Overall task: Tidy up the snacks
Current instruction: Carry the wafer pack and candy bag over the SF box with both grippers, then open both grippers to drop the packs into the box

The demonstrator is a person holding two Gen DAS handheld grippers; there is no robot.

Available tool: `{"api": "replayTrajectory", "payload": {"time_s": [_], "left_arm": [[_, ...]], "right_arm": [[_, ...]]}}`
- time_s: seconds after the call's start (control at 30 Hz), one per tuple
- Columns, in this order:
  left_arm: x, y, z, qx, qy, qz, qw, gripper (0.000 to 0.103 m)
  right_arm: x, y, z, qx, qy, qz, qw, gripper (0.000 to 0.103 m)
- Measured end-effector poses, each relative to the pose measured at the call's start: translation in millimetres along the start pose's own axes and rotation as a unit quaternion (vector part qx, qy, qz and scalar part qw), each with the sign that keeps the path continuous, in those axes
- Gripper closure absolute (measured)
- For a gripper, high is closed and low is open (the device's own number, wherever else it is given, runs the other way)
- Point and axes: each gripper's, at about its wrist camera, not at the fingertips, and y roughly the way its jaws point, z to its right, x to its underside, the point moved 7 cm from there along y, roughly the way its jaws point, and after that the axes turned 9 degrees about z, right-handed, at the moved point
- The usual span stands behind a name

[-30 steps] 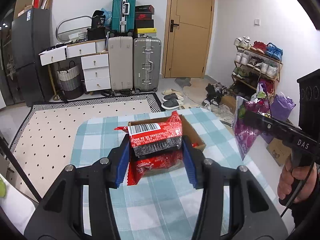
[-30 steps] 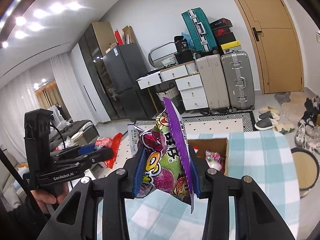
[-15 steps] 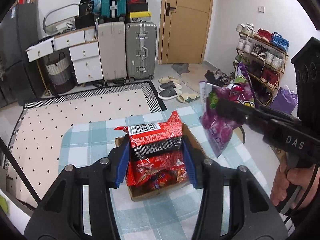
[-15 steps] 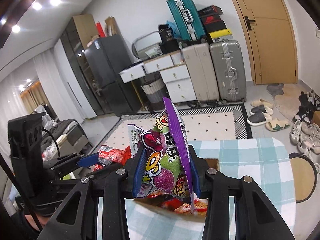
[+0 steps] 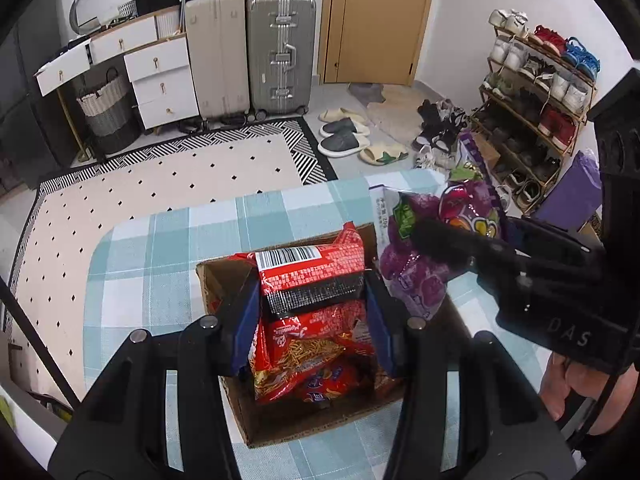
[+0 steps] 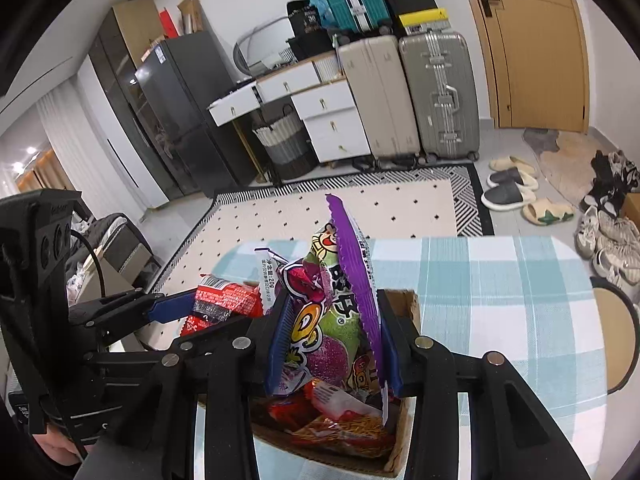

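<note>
Both hand-held grippers have come in over the cardboard box (image 5: pixel 224 280) since a second ago, when the purple packet hung well off to the right of the bench (image 5: pixel 160 248). Now the left hand-held gripper (image 5: pixel 306 312) hangs above the box's open top, pinching the red snack packet (image 5: pixel 308 268) between its blue pads, while the right hand-held gripper (image 6: pixel 332 344) holds the purple snack packet (image 6: pixel 340 312) clamped upright, its lower end close over the snacks already lying inside. In the left view the purple packet sits just beside the red one, over the box's right wall. The box stands near the middle of the checked bench. Both packets look ready for release; they may crowd each other if dropped together.
</note>
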Motion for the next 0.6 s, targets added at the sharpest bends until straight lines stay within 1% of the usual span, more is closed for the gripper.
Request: {"api": "replayTrajectory", "payload": {"time_s": [0.2,0.47,0.6], "left_arm": [[16.7,35.4,-10.2,-0.004,0.001,-0.016,0.9999,0.057],[32.8,59.5,-16.6,0.001,-0.002,-0.028,0.9996,0.057],[35.4,66.5,-19.1,0.0,-0.004,-0.031,0.9995,0.057]], "right_arm": [[19.6,22.0,9.3,0.006,-0.014,-0.019,1.0,0.063],[30.0,39.6,19.0,0.013,-0.021,-0.029,0.999,0.063],[32.6,43.0,14.8,0.011,-0.026,-0.033,0.999,0.063]]}}
